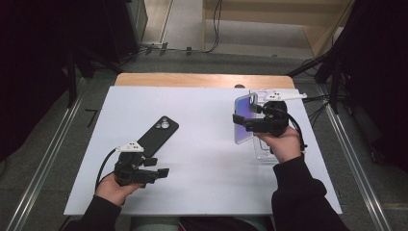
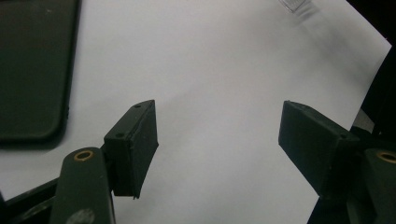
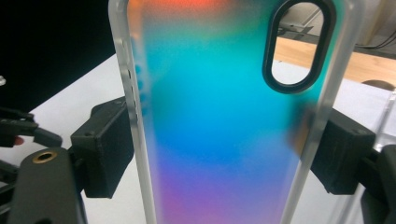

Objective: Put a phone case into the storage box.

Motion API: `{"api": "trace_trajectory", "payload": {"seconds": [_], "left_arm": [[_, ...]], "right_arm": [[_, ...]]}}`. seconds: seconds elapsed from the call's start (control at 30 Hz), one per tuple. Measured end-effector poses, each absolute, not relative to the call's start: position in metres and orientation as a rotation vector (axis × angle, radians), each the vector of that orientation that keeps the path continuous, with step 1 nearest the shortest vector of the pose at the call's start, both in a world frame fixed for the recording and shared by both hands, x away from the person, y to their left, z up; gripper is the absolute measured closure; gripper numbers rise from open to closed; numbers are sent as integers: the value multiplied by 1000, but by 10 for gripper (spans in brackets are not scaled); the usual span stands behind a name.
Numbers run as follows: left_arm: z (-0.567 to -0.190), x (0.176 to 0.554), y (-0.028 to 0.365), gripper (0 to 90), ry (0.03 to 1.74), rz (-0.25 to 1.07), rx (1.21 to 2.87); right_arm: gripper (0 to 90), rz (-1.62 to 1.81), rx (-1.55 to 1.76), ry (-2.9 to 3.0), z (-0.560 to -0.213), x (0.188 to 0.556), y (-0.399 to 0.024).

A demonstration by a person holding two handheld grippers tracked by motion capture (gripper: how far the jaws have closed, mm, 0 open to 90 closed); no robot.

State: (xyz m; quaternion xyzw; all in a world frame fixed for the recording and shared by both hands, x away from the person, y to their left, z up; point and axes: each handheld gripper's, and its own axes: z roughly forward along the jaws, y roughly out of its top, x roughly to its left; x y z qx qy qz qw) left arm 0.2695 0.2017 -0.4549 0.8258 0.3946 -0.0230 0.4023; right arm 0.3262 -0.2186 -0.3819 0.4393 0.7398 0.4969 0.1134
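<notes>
White sheet (image 1: 202, 159) covers the wooden table (image 1: 202, 80); left hand-held gripper (image 1: 161, 172) gapes empty, right hand-held gripper (image 1: 239, 120) clamps an iridescent case (image 1: 243, 115).

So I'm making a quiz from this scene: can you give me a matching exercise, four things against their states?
Things:
1. black phone
2. iridescent phone case
3. left hand-held gripper
4. clear stand

States:
A. clamped at its edges, held up off the table
B. jaws open over bare white surface
C. lying flat, camera side up
D. on the table beneath the right hand

Pairs: 1-C, 2-A, 3-B, 4-D
</notes>
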Motion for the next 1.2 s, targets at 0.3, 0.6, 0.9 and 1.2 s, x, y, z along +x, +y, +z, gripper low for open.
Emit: {"api": "trace_trajectory", "payload": {"seconds": [0.3, 0.6, 0.9, 1.2], "left_arm": [[-454, 267, 205, 288, 1007, -45, 2080], [-454, 267, 206, 288, 1009, -45, 2073], [-454, 268, 208, 288, 1004, -42, 2065], [-454, 270, 212, 289, 1020, -22, 2067]], "right_arm": [[164, 1426, 1361, 2075, -381, 331, -243], [164, 1392, 1447, 1963, -384, 334, -267], [163, 1350, 1477, 1888, -393, 342, -274], [163, 1345, 1512, 1840, -398, 366, -284]]}}
